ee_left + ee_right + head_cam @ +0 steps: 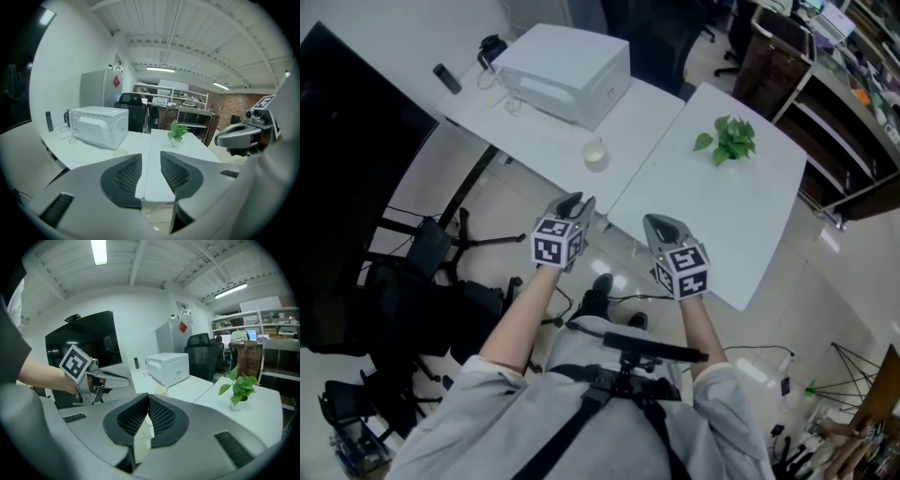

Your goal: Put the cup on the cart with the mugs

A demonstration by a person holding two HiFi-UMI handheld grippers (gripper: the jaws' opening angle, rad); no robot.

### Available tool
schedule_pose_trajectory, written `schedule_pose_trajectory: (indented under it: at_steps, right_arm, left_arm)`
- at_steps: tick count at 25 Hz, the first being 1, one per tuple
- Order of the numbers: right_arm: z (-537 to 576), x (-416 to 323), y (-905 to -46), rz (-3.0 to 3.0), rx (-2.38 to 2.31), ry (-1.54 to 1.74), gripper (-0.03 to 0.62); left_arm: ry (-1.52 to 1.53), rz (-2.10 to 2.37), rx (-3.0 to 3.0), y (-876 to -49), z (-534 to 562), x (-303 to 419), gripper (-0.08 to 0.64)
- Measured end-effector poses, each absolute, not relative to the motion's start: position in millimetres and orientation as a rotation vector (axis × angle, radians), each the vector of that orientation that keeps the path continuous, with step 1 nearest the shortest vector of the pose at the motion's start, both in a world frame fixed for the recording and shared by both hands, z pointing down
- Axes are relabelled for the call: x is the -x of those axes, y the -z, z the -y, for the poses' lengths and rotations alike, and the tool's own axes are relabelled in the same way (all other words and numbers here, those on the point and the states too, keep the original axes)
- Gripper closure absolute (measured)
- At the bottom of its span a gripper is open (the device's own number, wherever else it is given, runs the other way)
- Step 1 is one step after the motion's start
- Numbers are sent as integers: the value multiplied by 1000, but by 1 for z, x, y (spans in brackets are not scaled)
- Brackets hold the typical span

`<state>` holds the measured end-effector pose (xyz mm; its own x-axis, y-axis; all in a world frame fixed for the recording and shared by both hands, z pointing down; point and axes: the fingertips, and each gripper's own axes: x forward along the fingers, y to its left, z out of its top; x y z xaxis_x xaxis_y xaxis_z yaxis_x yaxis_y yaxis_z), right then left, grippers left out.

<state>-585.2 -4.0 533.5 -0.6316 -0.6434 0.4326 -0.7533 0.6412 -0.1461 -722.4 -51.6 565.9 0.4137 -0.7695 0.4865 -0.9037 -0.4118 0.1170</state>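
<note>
Off-white cup (595,155) stands upright on the left table (530,131), mouth up, long axis vertical. The head view looks almost straight down into its round rim. A handle is too small to make out, so I can't tell which way it faces. It sits near that table's front right corner, just beside the seam with the second table (750,225). It is in front of the microwave (562,70) and apart from it. Left gripper (575,202) is short of the table edge, over the floor (516,202), pointing toward the cup and not touching it. Its jaws stand slightly apart with nothing between the pads. In the left gripper view the gap of the left gripper (151,157) frames the table seam, and the cup (120,152) shows just left of it. Right gripper (661,223) is alongside, at the second table's near edge. In the right gripper view its jaws (148,397) meet at the tips, empty, with the cup (161,390) just above them. Plant (729,139) stands on the second table, well apart from the cup. Remote (446,78) lies at the left table's far left corner. Black screen (347,169) is at far left.
</note>
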Motion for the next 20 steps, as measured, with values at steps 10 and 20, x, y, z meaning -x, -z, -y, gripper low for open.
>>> schedule_pose_trajectory:
  at_steps: [10, 20]
  right_arm:
    - [91, 618, -556, 2440, -1178, -514, 601]
    - [134, 632, -587, 2367, -1212, -601, 601]
  left_arm:
    - [-763, 1232, -2323, -619, 171, 747, 282]
    - [-1064, 942, -2306, -688, 239, 743, 86]
